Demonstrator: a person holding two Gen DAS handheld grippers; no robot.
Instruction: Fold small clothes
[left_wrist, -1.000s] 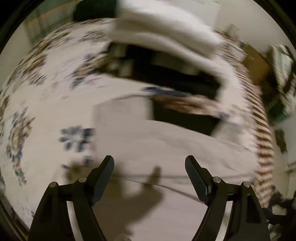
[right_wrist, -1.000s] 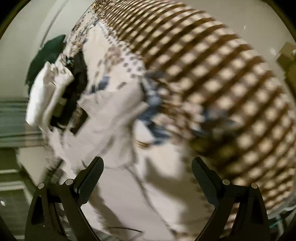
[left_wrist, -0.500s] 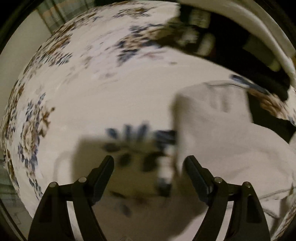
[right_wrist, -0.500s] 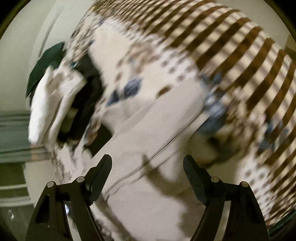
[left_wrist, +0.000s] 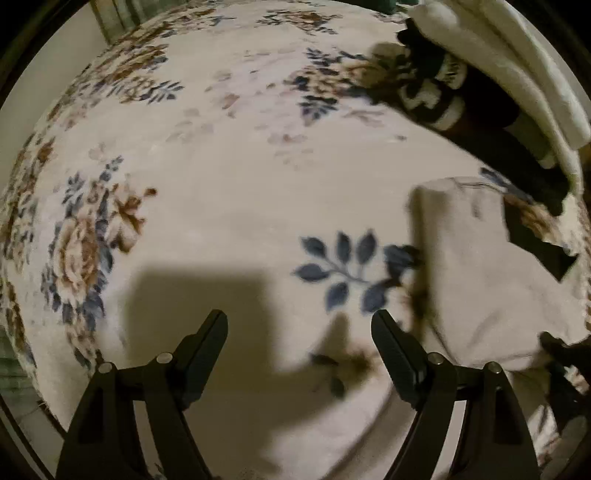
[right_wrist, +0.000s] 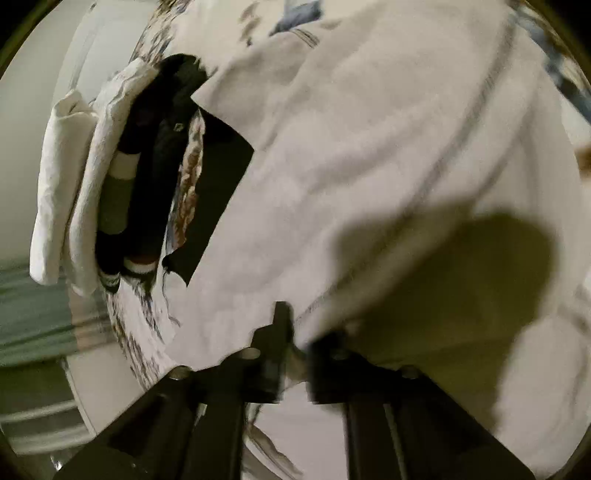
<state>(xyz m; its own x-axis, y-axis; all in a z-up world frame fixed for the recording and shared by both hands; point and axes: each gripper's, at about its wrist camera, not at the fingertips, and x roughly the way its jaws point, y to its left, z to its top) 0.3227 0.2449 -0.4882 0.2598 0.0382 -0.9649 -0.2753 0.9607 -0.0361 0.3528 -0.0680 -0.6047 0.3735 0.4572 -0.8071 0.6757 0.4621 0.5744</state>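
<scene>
Right tool (right_wrist: 295, 332) pinching white garment (right_wrist: 369, 166), no legible writing

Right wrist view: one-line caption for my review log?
Right gripper shut on the white garment's edge, folded pile behind.

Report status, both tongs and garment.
Left tongs open over floral blanket. Right tongs shut on white cotton garment. Folded pile beside.

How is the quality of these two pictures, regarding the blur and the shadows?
Left wrist view: mostly sharp, fisheye-curved; the left gripper throws a hard dark shadow on the floral blanket. Right wrist view: the right gripper is smeared by motion blur, and a large shadow covers part of the white garment.
</scene>
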